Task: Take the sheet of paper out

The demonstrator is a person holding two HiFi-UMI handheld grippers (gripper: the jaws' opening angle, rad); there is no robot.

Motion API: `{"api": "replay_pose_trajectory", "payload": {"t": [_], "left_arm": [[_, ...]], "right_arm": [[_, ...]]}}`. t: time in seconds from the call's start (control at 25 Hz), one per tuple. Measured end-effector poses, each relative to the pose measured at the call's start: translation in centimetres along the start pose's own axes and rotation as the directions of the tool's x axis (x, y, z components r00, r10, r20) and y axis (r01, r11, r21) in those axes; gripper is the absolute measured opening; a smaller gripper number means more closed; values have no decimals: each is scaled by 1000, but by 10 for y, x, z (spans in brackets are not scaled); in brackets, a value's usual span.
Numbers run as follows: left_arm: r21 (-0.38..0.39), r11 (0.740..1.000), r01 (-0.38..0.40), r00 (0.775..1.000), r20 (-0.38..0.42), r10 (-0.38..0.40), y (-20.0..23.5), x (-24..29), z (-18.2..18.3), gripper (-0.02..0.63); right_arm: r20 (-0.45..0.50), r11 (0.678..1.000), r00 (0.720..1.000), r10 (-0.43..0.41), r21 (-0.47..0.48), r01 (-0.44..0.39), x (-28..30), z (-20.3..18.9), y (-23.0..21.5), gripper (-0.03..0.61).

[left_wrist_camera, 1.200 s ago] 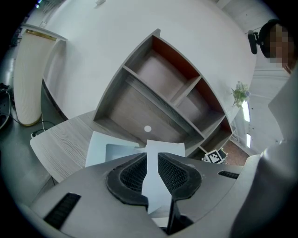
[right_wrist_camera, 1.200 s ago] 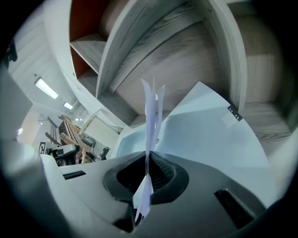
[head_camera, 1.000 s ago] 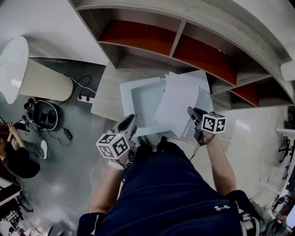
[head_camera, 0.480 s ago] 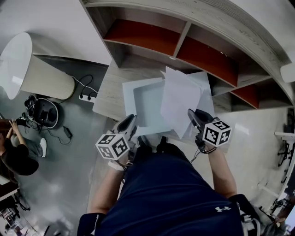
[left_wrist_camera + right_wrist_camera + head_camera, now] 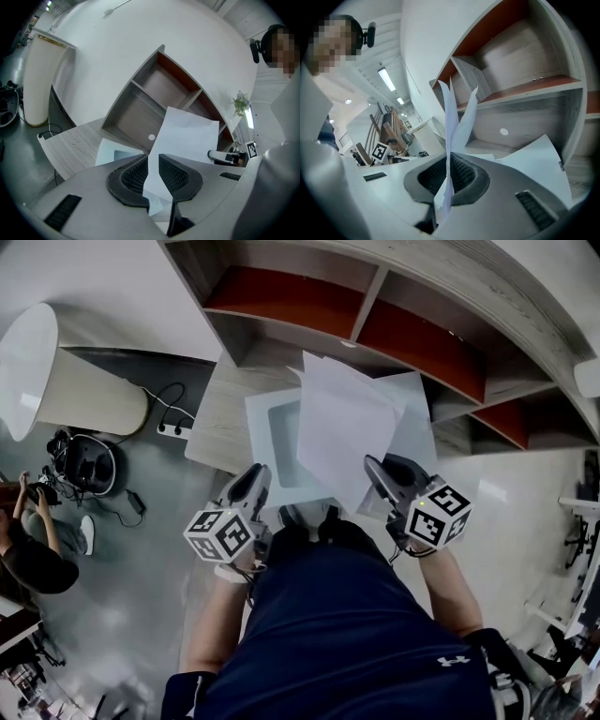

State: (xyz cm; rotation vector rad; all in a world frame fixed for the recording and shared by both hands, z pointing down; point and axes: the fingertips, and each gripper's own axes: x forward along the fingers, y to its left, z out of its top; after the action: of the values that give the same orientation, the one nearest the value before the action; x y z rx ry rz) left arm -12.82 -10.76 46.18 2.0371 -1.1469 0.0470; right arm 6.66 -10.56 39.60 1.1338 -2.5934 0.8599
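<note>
A white sheet of paper (image 5: 342,427) stands lifted over a pale blue folder (image 5: 272,432) on the wooden table (image 5: 220,418). My right gripper (image 5: 375,472) is shut on the sheet's near edge. In the right gripper view the sheet (image 5: 450,126) runs edge-on between the pads of that gripper (image 5: 447,180). My left gripper (image 5: 253,482) sits at the folder's near left corner. In the left gripper view a pale blue edge lies between the jaws of the left gripper (image 5: 151,173), with the folder (image 5: 110,152) and the raised sheet (image 5: 187,136) beyond. A second white leaf (image 5: 412,418) lies to the right.
A curved shelf unit with red-backed compartments (image 5: 375,324) stands behind the table. A white cylinder (image 5: 56,381), cables (image 5: 169,423) and a black object (image 5: 84,465) are on the floor at left. A person (image 5: 28,549) sits at the far left.
My right gripper has risen with the sheet, which has swung up and left across the folder. The left gripper has stayed at the folder's corner.
</note>
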Motion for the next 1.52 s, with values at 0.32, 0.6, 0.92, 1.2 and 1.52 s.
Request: {"api": "replay_pose_trajectory", "payload": {"t": [0.32, 0.6, 0.92, 1.2, 1.52], "left_arm": [[2, 1000, 26, 999, 28, -26, -10, -4, 9, 80], [4, 1000, 17, 999, 47, -17, -9, -12, 14, 80], [20, 999, 39, 996, 80, -41, -21, -15, 25, 80], [5, 999, 34, 997, 69, -35, -18, -14, 19, 80], [37, 999, 22, 995, 97, -26, -20, -17, 28, 74]], "right_arm": [[48, 992, 991, 125, -32, -124, 5, 21, 43, 14], [73, 983, 982, 173, -78, -168, 0, 38, 61, 14], [78, 976, 978, 193, -113, -183, -5, 44, 69, 14], [78, 978, 981, 175, -129, -164, -7, 44, 67, 14], [75, 978, 983, 168, -136, -156, -9, 43, 65, 14]]}}
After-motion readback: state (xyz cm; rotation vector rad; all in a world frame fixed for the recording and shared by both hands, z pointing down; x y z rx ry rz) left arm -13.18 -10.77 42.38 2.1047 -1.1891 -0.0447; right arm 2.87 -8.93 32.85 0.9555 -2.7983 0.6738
